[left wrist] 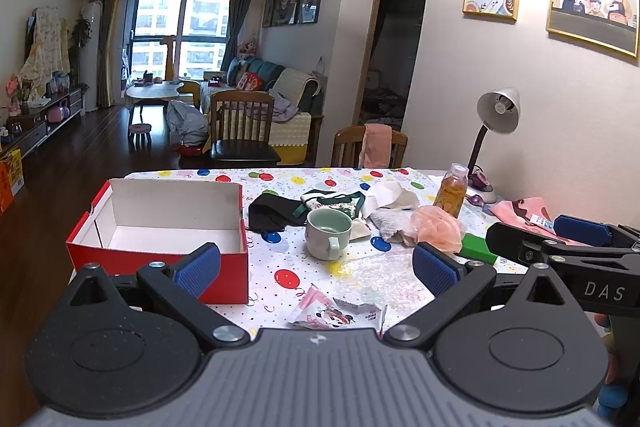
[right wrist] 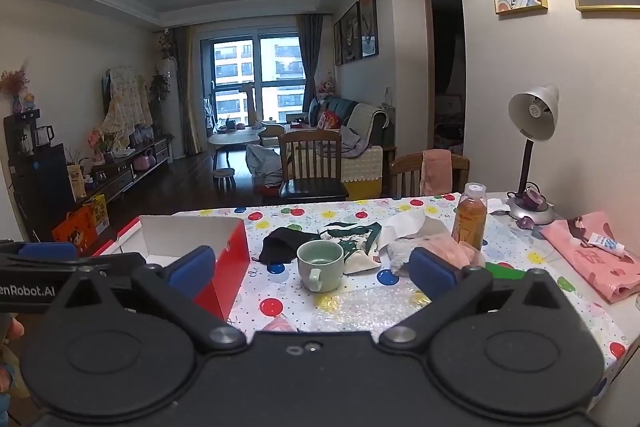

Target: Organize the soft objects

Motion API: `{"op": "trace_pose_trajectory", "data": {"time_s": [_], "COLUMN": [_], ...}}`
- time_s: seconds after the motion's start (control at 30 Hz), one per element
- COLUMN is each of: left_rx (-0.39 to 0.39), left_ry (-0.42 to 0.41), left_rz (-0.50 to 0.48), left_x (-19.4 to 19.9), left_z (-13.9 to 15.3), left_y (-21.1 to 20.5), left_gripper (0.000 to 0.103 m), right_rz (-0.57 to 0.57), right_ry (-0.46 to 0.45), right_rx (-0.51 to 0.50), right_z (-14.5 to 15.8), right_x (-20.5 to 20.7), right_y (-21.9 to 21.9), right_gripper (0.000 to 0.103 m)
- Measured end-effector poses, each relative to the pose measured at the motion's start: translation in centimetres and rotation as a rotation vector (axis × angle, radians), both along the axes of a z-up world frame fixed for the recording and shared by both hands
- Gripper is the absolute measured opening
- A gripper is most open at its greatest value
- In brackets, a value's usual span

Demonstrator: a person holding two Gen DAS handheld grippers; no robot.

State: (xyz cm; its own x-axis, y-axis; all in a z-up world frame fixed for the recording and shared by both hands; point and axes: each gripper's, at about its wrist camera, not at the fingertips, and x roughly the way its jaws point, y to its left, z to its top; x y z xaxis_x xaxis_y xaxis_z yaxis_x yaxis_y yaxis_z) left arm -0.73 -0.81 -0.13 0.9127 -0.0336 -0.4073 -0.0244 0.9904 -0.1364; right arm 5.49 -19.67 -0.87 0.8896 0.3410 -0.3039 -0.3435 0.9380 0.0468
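An open, empty red box [left wrist: 160,227] stands at the table's left; it also shows in the right wrist view [right wrist: 224,259]. Soft things lie behind a green mug [left wrist: 326,233]: a black cloth [left wrist: 268,213], a green-and-white cloth [left wrist: 332,205], a white towel [left wrist: 390,223] and a pink mesh puff [left wrist: 438,229]. My left gripper [left wrist: 316,271] is open and empty above the near table edge. My right gripper [right wrist: 312,269] is open and empty beside it; its arm shows at the left wrist view's right edge [left wrist: 560,247].
A juice bottle [right wrist: 470,221], a desk lamp [right wrist: 530,155] and a pink bag with a tube [right wrist: 592,251] are at the right. A torn pink wrapper [left wrist: 336,315] and bubble wrap [left wrist: 376,275] lie near the front edge. Chairs stand behind the table.
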Motion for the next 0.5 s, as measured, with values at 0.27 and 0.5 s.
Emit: {"op": "trace_pose_trajectory", "data": {"time_s": [0.27, 0.5], "left_rx": [-0.004, -0.004], "left_ry": [0.011, 0.010], "left_rz": [-0.004, -0.003], "left_x": [-0.08, -0.13], "left_z": [0.18, 0.12], "left_y": [-0.19, -0.26], "left_gripper": [0.103, 0.103], "right_rz": [-0.014, -0.015], "right_ry": [-0.001, 0.000], "right_rx": [0.005, 0.007], "right_z": [0.22, 0.24], "right_x": [-0.48, -0.59], "right_y": [-0.61, -0.77], "right_gripper": [0.103, 0.103]}}
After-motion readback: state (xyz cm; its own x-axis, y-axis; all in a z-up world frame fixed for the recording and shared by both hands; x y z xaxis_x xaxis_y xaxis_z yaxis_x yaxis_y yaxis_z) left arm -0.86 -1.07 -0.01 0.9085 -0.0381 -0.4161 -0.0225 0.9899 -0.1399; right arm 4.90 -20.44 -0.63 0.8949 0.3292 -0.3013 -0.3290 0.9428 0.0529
